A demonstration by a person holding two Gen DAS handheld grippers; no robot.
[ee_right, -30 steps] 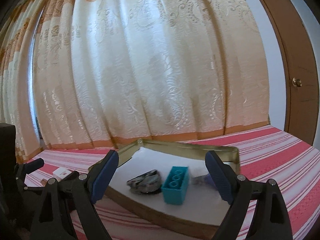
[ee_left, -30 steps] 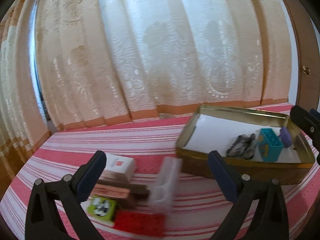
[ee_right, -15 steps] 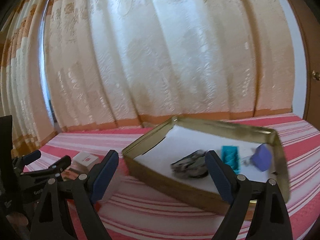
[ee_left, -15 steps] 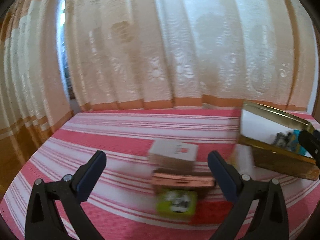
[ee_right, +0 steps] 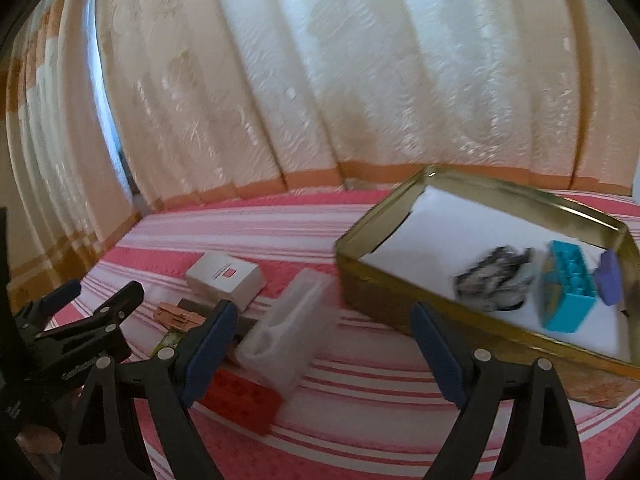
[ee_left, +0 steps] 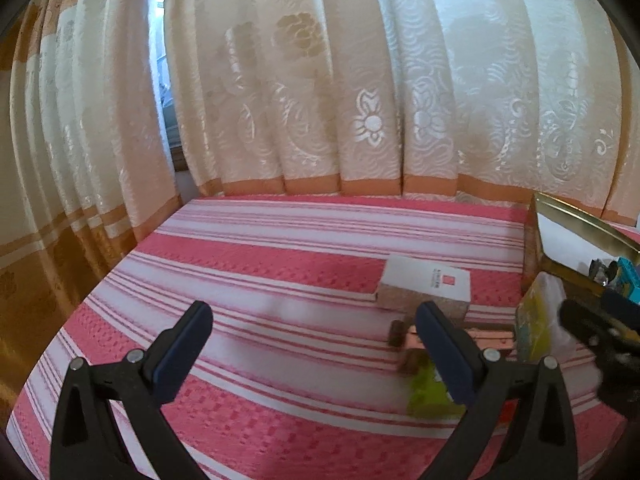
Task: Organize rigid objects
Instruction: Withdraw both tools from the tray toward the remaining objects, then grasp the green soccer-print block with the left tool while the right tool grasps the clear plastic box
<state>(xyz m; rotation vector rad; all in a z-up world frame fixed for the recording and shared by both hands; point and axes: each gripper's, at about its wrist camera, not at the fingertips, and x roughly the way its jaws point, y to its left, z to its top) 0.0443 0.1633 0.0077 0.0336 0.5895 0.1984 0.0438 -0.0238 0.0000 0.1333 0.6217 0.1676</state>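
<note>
Left hand-held gripper (ee_left: 316, 340): jaws are standing wide apart, holding nothing, hovering over the pink-and-white striped bed cover (ee_left: 260, 264). Right hand-held gripper (ee_right: 322, 338): jaws are likewise standing wide, with nothing between the pads.

Loose items are lying in a cluster on the cover, beside the gold tin tray (ee_right: 404, 204): a white box (ee_right: 226, 276) at the far side, a copper-coloured flat piece (ee_right: 176, 314) nearer, a green packet (ee_left: 430, 392) partly hidden behind the left gripper's finger, a clear plastic case (ee_right: 292, 332), and a red block (ee_right: 244, 400) nearest the camera.

Inside the tray, a dark crumpled-looking item (ee_right: 496, 276), blurred, a teal block (ee_right: 568, 292) and a purple piece (ee_right: 610, 276) are sitting close together. A cream curtain (ee_left: 340, 80) is hanging behind.
</note>
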